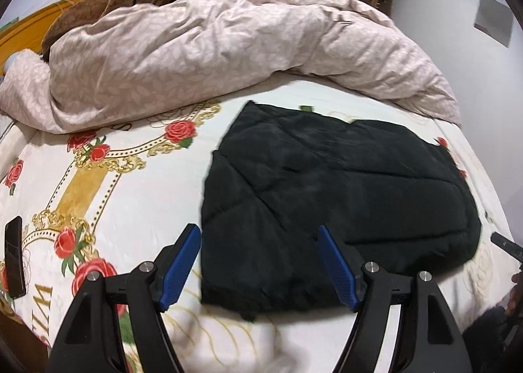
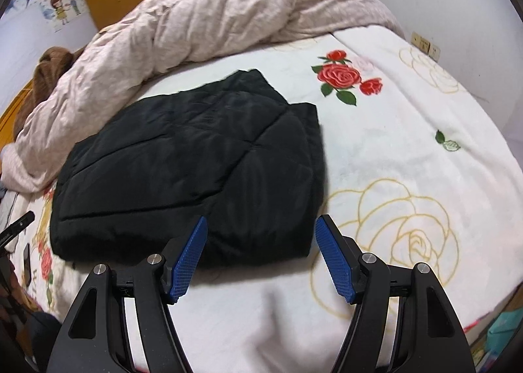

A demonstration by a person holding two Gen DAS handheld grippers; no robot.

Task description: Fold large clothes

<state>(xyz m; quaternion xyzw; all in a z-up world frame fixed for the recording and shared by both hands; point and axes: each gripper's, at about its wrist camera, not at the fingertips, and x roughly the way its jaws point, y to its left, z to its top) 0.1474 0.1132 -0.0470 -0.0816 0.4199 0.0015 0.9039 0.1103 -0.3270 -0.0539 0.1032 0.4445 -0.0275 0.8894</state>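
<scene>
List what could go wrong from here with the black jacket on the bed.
1. The folded black jacket is puffy; with both the left gripper and right gripper open and off it, the fold may spring apart.
2. The phone lies near the bed edge; a sweep could knock it off.

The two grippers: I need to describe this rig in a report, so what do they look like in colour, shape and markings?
The left gripper and right gripper look alike: matte black triangular arms with cut-out windows, round silver pivot bolts, and flat blue fingers with a fine grid texture, tapering to their tips. No cables, labels or sleeves are visible.
</scene>
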